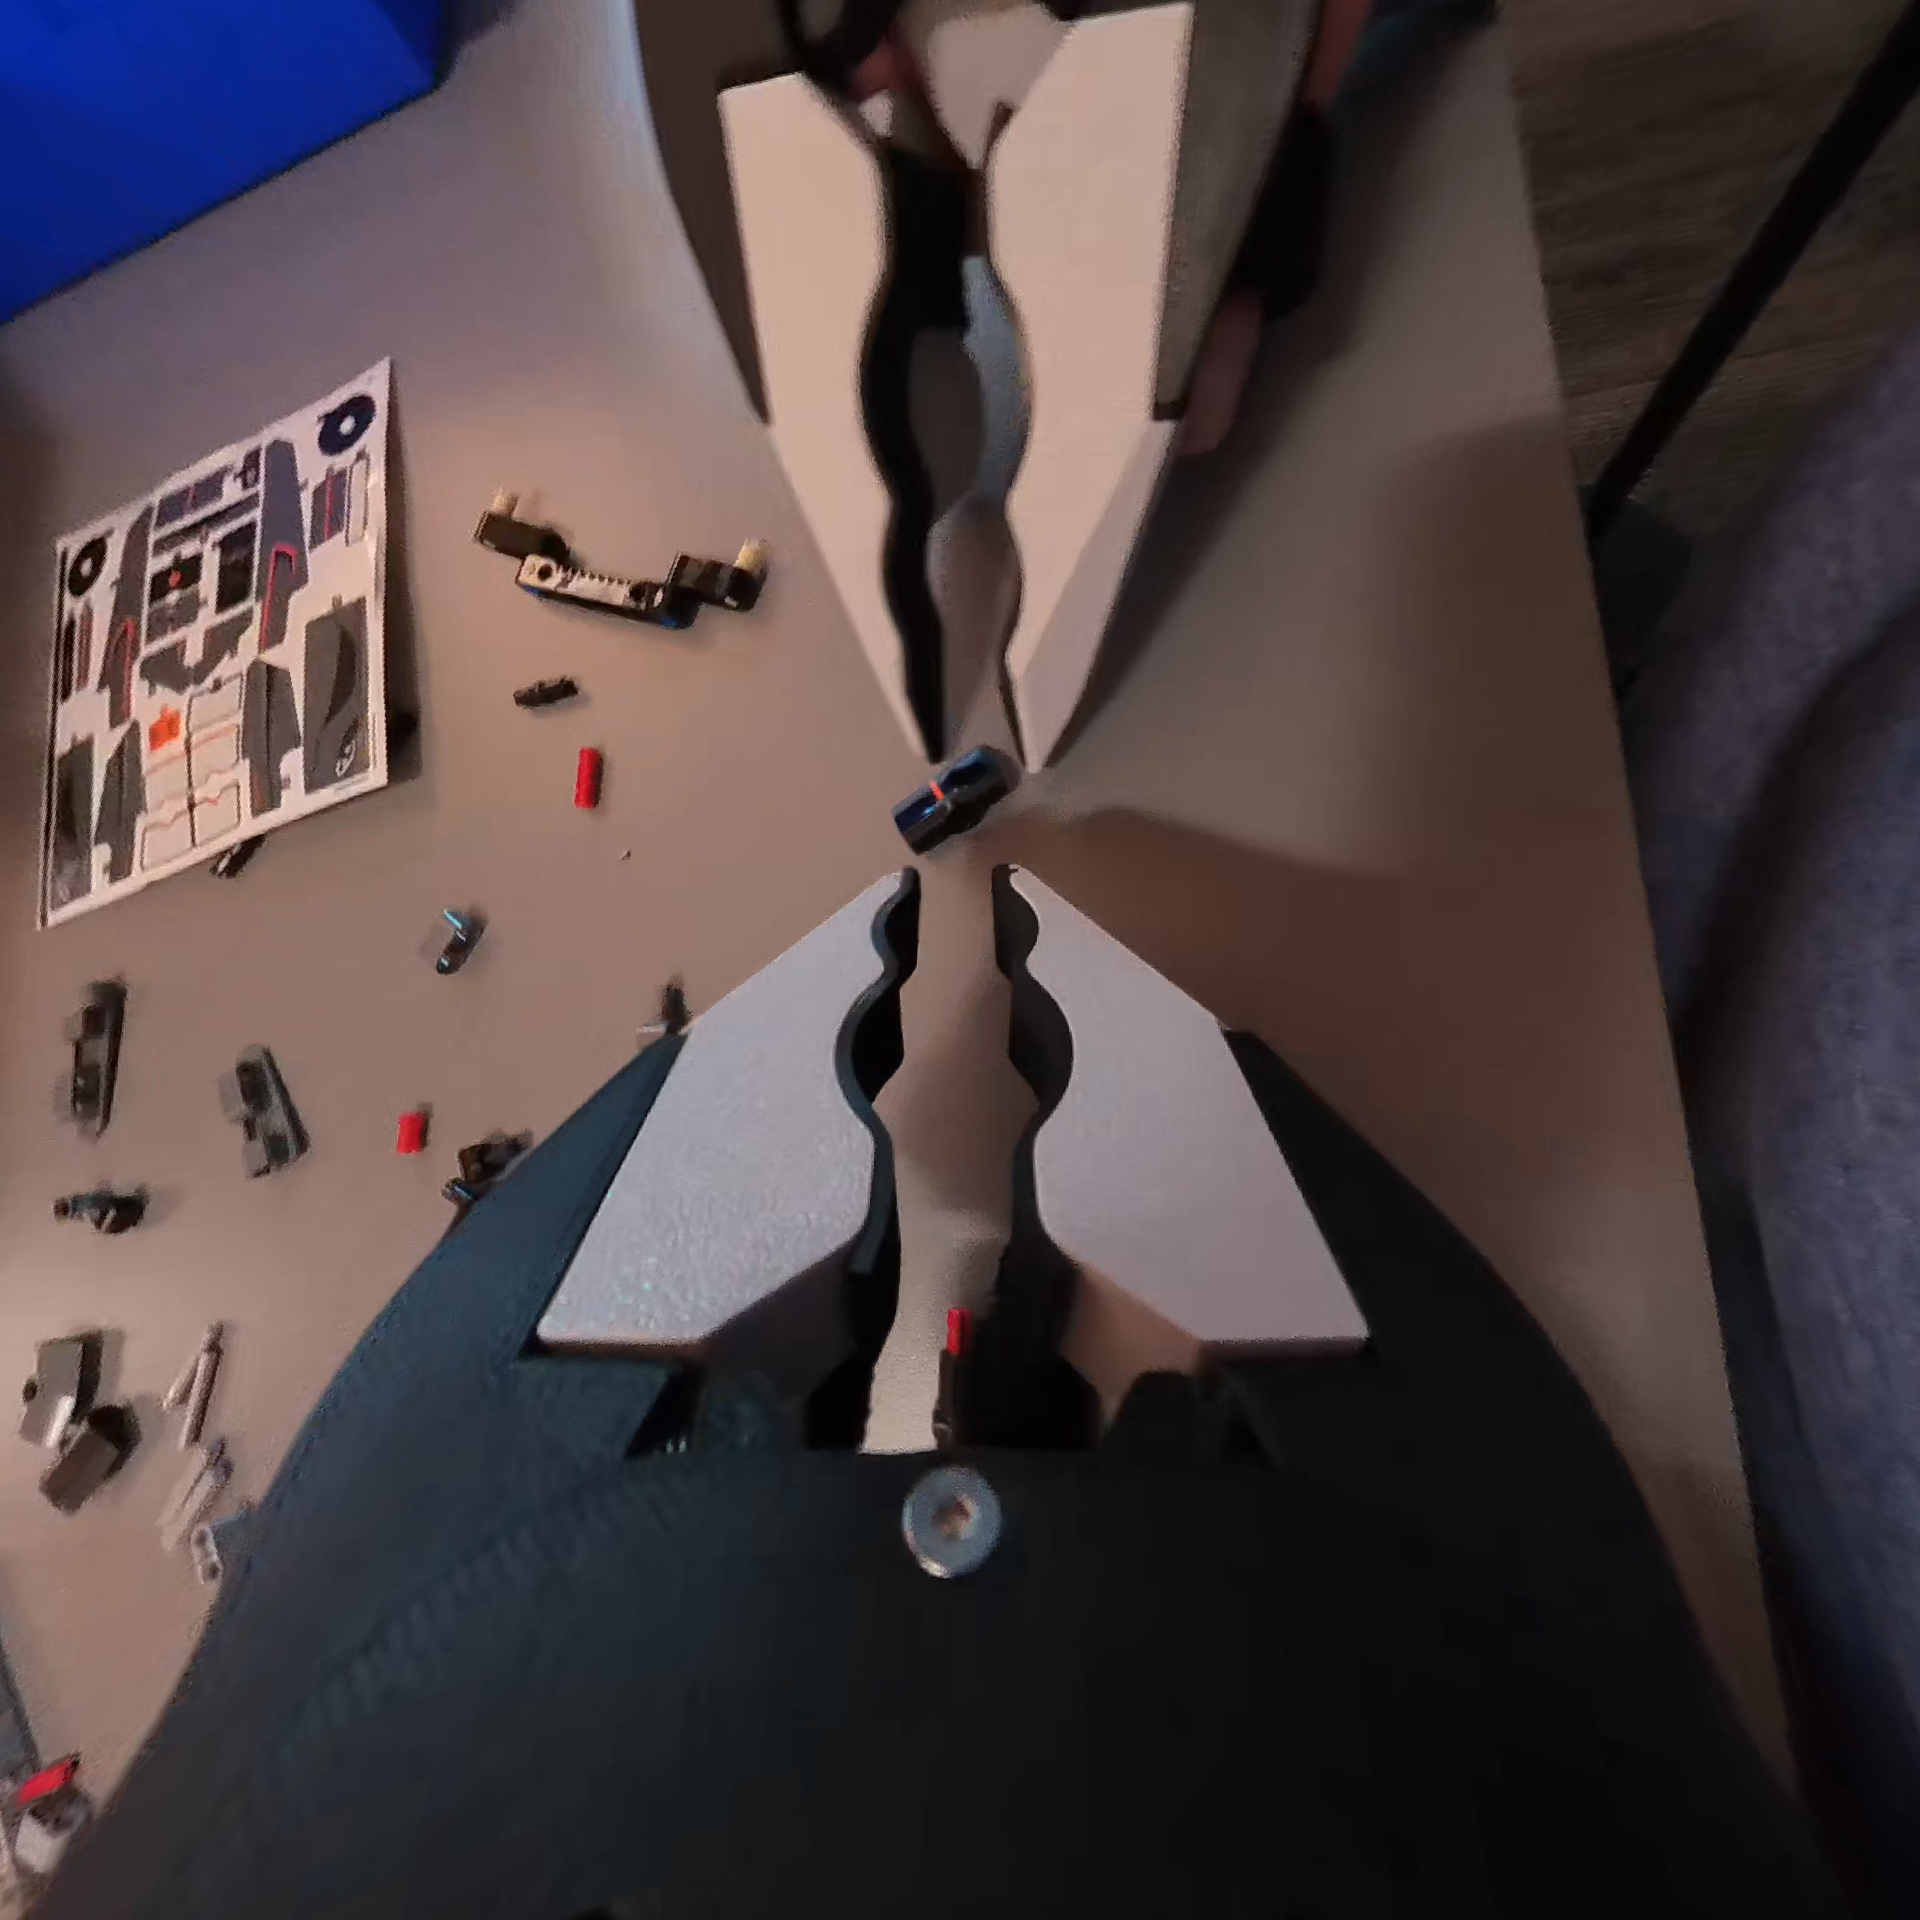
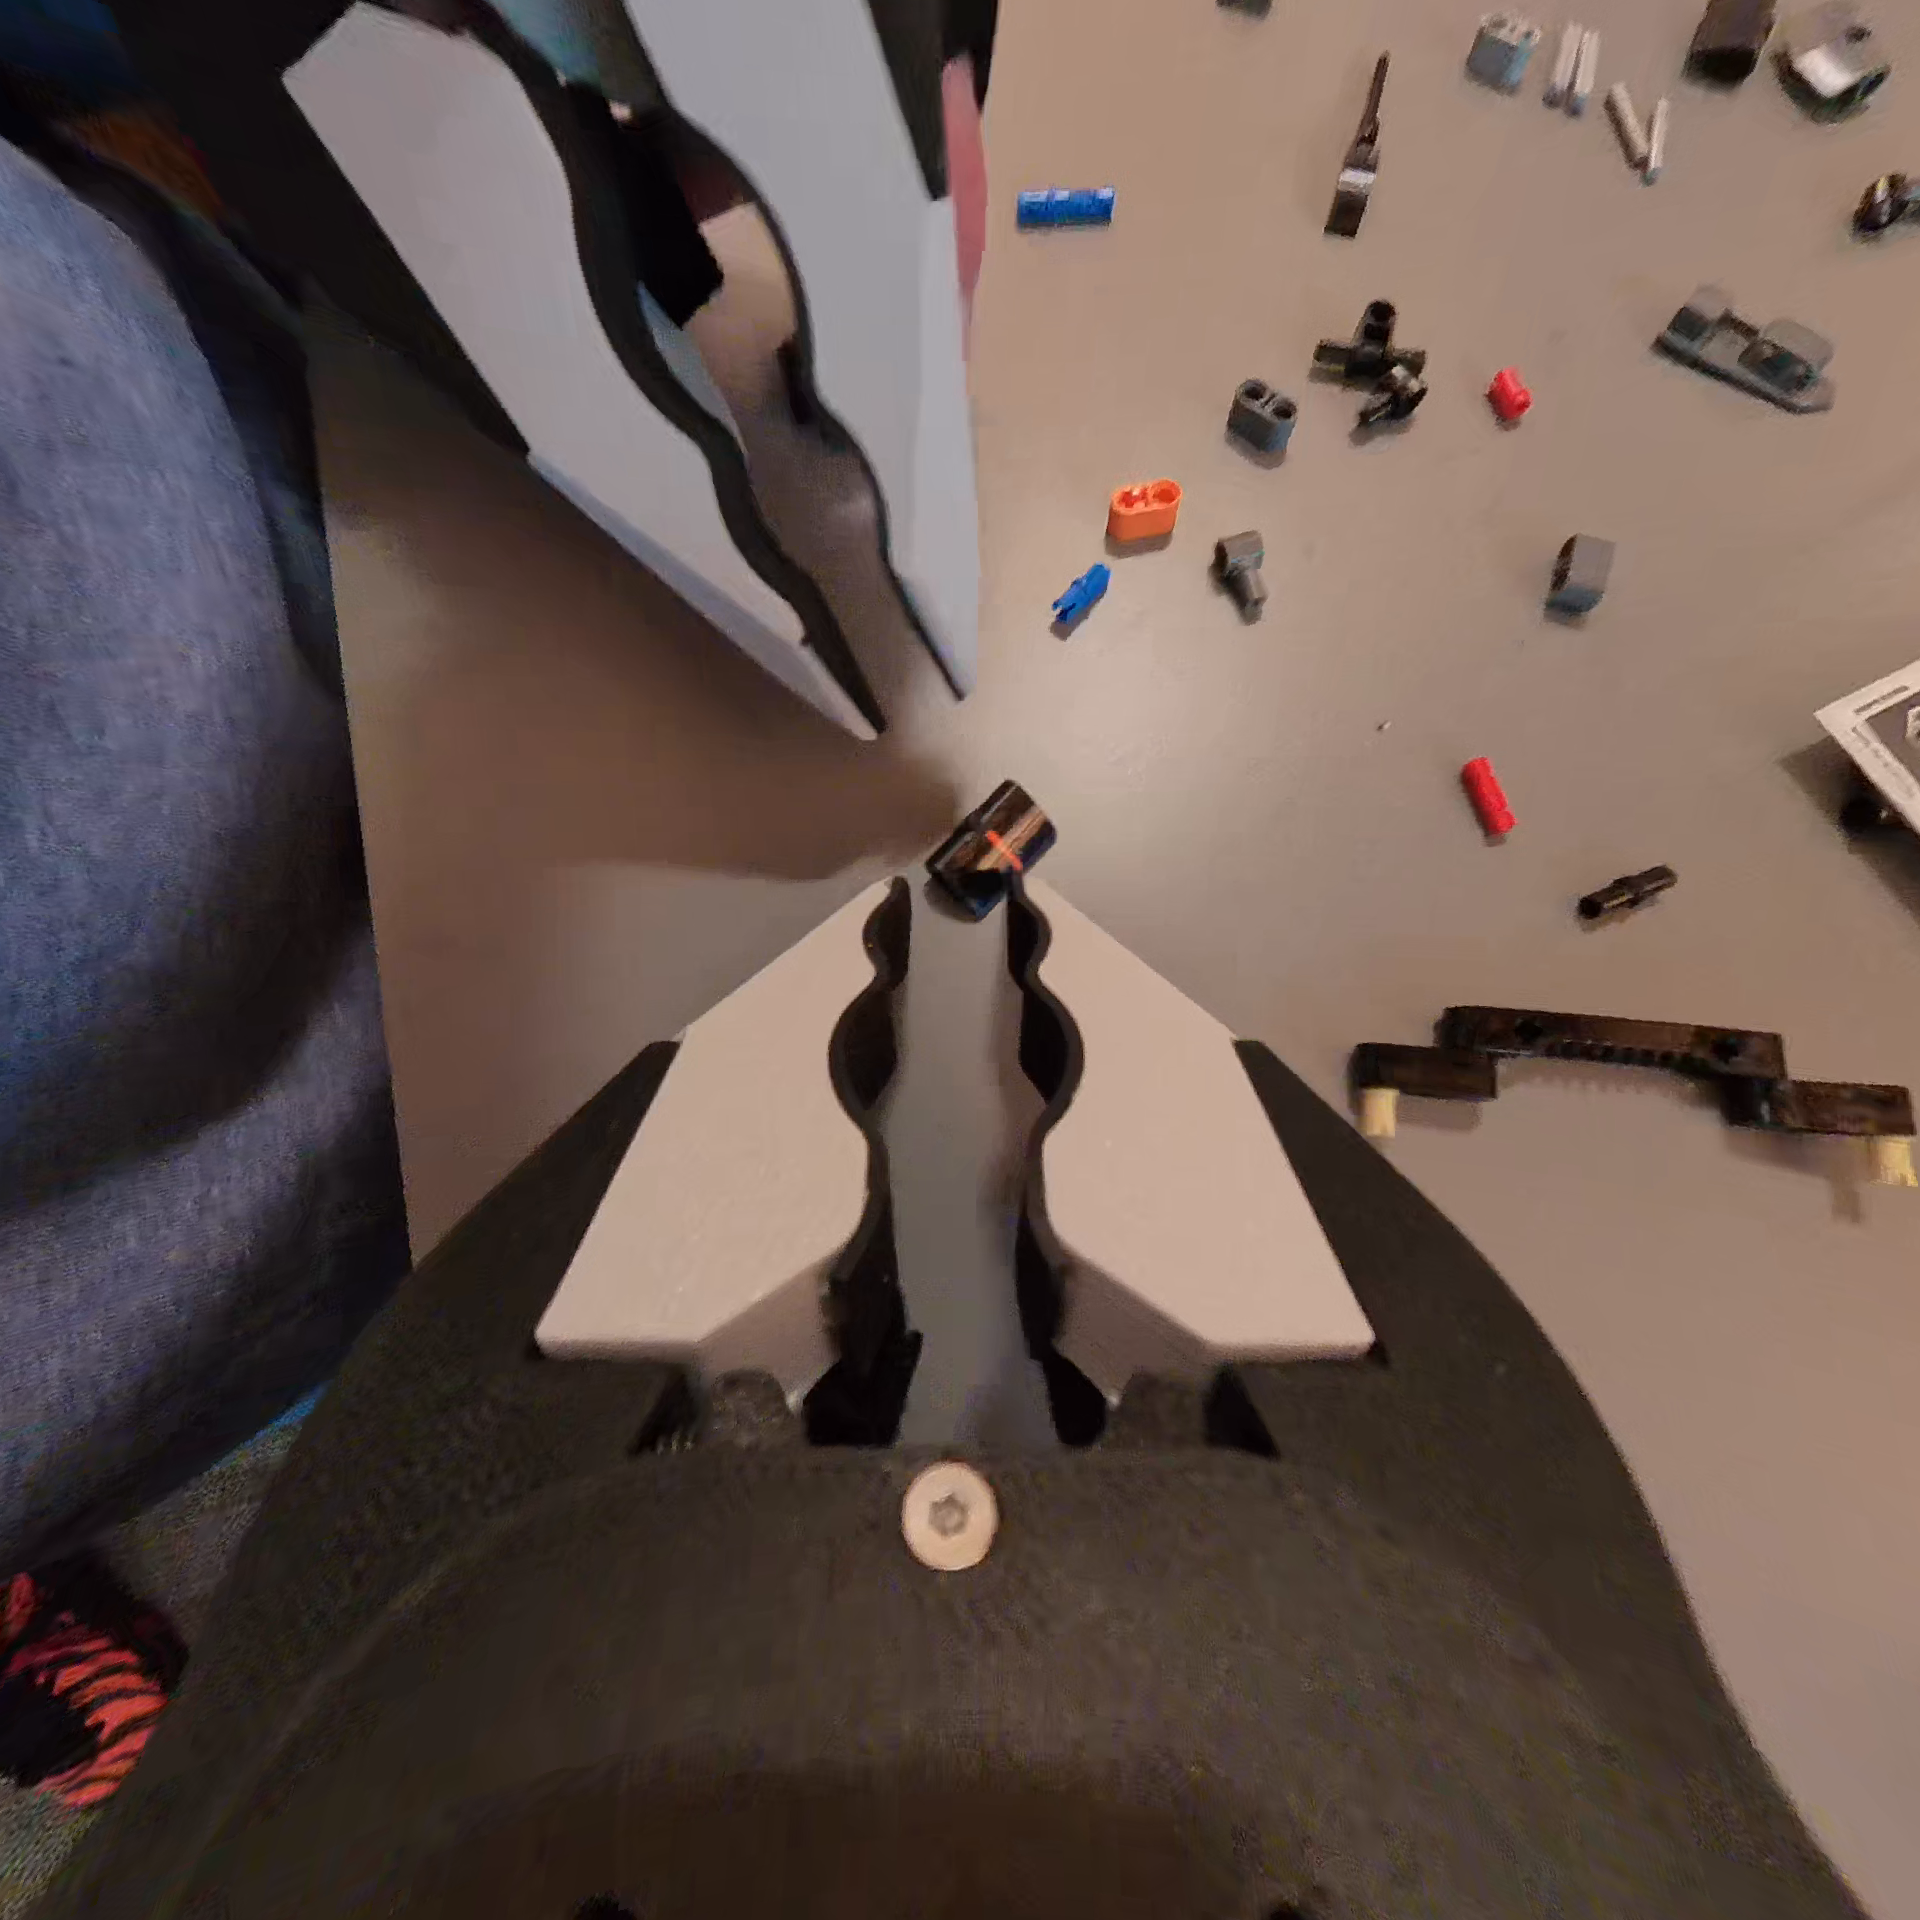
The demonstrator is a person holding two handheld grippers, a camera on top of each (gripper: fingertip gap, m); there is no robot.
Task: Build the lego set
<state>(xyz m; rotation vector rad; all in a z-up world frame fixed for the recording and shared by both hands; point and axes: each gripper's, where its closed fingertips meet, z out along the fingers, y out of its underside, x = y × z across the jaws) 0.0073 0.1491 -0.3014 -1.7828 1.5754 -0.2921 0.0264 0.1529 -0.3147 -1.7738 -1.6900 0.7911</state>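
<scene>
A small black Lego piece with an orange stripe (image 1: 951,800) (image 2: 992,847) lies on the grey table between the two grippers, whose tips face each other. My left gripper (image 1: 956,873) is narrowly open and empty, with its tips just short of the piece; it also shows in the right wrist view (image 2: 920,712). My right gripper (image 2: 961,883) is narrowly open, and the piece sits at its right fingertip (image 2: 1023,904); it also shows in the left wrist view (image 1: 977,756). A black partial assembly with tan pins (image 1: 623,582) (image 2: 1631,1070) lies apart on the table.
A sticker sheet (image 1: 218,644) lies on the table. Loose parts are scattered around: red pins (image 1: 589,777) (image 2: 1488,795), a black pin (image 2: 1626,891), an orange connector (image 2: 1143,509), blue pins (image 2: 1081,597) and grey pieces. The table edge and a person's denim leg (image 2: 156,727) are close by. The tips of both grippers are at nearly the same place. My left gripper's tips are some 7 centimetres from the orange connector (image 2: 1143,509).
</scene>
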